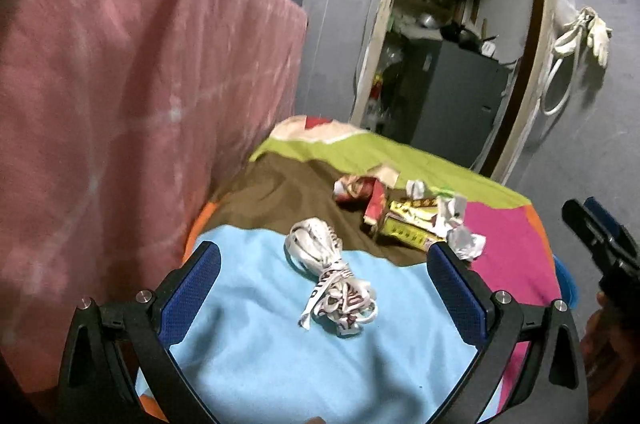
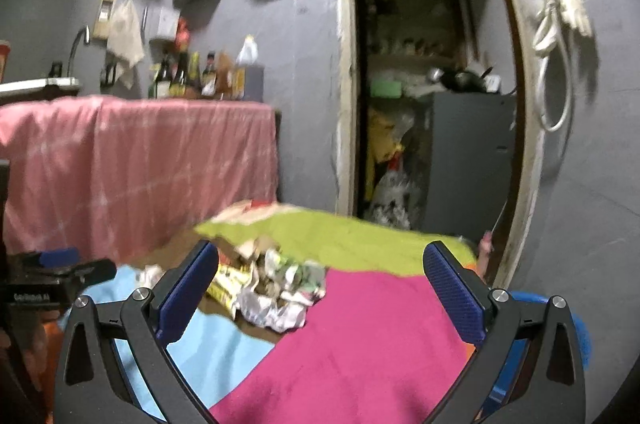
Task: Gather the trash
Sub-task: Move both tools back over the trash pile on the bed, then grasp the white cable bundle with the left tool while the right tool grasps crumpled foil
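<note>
The fingers (image 1: 200, 288) of the left gripper (image 1: 324, 292) stood wide apart and held nothing; between them, a little ahead, lay a white bundle of twisted wrapper (image 1: 334, 286) on the light blue part of the patchwork cloth (image 1: 256, 356); its long axis ran away from the gripper and leaned slightly to the left, so it lay roughly along the pointing line of the fingers and not across it. The right gripper (image 2: 320, 288) was spread just as wide and also empty; ahead of it, toward its left finger (image 2: 192, 288), lay the pile of crumpled papers and yellow packets (image 2: 272, 288), where the brown, blue and pink patches met. In my judgement the left gripper was nearer to the bundle and the right one to the pile; the bundle would probably be easier to pinch across its narrow middle. Behind the surface hung a pink cloth (image 1: 120, 84); further back there was a grey wall (image 2: 304, 72) and an open doorway (image 2: 420, 84).
</note>
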Demonstrator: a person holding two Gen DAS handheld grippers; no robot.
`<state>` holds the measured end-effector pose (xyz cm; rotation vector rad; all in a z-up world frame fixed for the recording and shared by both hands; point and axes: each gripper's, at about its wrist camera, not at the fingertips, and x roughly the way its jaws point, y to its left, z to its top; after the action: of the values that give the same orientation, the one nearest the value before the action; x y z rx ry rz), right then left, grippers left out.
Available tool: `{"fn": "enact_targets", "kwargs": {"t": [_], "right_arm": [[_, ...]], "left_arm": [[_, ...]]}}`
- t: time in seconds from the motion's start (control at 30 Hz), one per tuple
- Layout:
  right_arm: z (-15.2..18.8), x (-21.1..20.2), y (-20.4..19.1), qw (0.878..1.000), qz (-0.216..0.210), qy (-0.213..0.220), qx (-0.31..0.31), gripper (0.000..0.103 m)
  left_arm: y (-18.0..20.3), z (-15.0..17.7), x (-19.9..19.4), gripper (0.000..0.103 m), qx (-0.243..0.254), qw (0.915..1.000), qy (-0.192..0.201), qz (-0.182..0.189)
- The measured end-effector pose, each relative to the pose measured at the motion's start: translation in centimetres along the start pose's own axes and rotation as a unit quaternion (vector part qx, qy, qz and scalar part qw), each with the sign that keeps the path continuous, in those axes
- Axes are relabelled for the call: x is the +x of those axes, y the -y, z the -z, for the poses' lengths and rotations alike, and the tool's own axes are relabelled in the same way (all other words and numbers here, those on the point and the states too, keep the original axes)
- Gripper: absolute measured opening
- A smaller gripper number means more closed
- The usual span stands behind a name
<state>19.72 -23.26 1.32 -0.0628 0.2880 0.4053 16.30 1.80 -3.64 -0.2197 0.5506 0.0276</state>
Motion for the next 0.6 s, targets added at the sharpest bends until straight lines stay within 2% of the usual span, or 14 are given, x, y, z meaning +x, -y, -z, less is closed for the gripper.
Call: {"fn": "enact_targets", "kwargs": {"t": [0.13,0.2,0.37,0.5,0.6], "right_arm": [[0.9,2.7,0.2,0.998,-0.027,-0.049,0.012,0.099],[1.3,4.4,0.1,0.996,-0.039,-0.081,0.011,0.082],[2.6,8.0,-0.2,0.986,-0.063,-0.153,0.009,0.076],[3.5,10.1,-0.5,0.978,-0.078,-0.195,0.003,0.068],[4.1,10.8,-0.6,0.972,-0.091,-0.215,0.008,0.055]], "left_arm": [[-0.5,-0.3,1.7,0.100,-0.016,0.9994,-0.030,0.011],[-0.8,-0.4,2.4,0.097,-0.022,0.9987,-0.040,0.019],[-0.9,-0.5,4.0,0.067,-0.029,0.9962,-0.077,0.029],[-1.1,-0.4,5.0,0.053,-0.037,0.9935,-0.101,0.036],[-1.2,-0.2,5.4,0.047,-0.040,0.9918,-0.115,0.039]]}}
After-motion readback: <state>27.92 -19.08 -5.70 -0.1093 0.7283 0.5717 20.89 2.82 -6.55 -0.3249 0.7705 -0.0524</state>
